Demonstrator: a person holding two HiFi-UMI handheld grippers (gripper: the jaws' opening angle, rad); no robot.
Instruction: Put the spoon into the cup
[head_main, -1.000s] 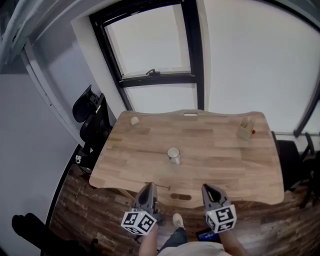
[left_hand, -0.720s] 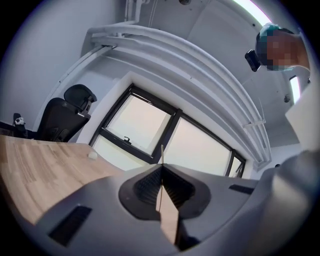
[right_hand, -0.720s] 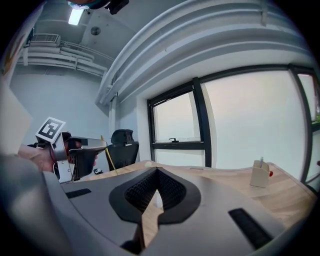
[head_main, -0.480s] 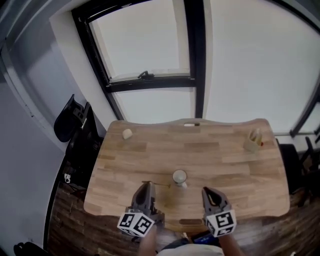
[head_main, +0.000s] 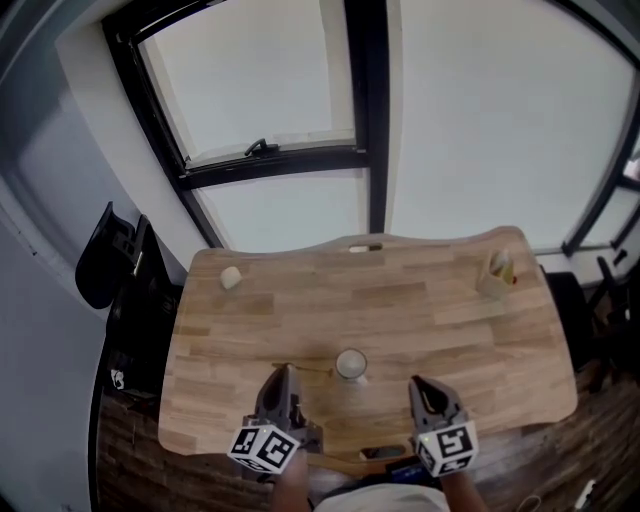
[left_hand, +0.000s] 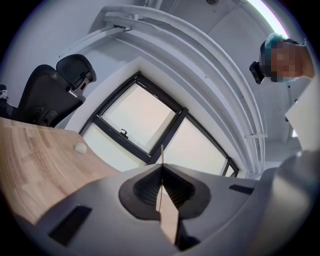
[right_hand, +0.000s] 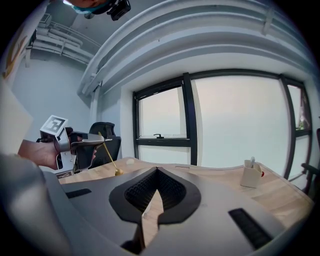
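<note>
Gold-coloured and slim, the spoon (head_main: 308, 370) is clamped by its handle in the closed jaws of the left gripper (head_main: 283, 372), just left of the white cup (head_main: 350, 364). In the head view its long axis runs nearly level across the wooden table (head_main: 450, 330), bowl end pointing at the cup and stopping just short of it. In the right gripper view it slants down from the jaws to a rounded bowl low over the wood; whether it touches the table cannot be told. In the left gripper view the handle stands as a thin line above the pinched jaw tips.

The cup stands upright near the table's front edge, between the two grippers and a little beyond them. Far behind it to the left lies a small pale round object (head_main: 231, 278); far behind to the right stands a pale holder (head_main: 496, 272) with items in it. A black office chair (head_main: 112, 262) sits off the table's left side.

The right gripper (head_main: 415, 383) hovers right of the cup, jaws closed on nothing, aimed forward like the left.
</note>
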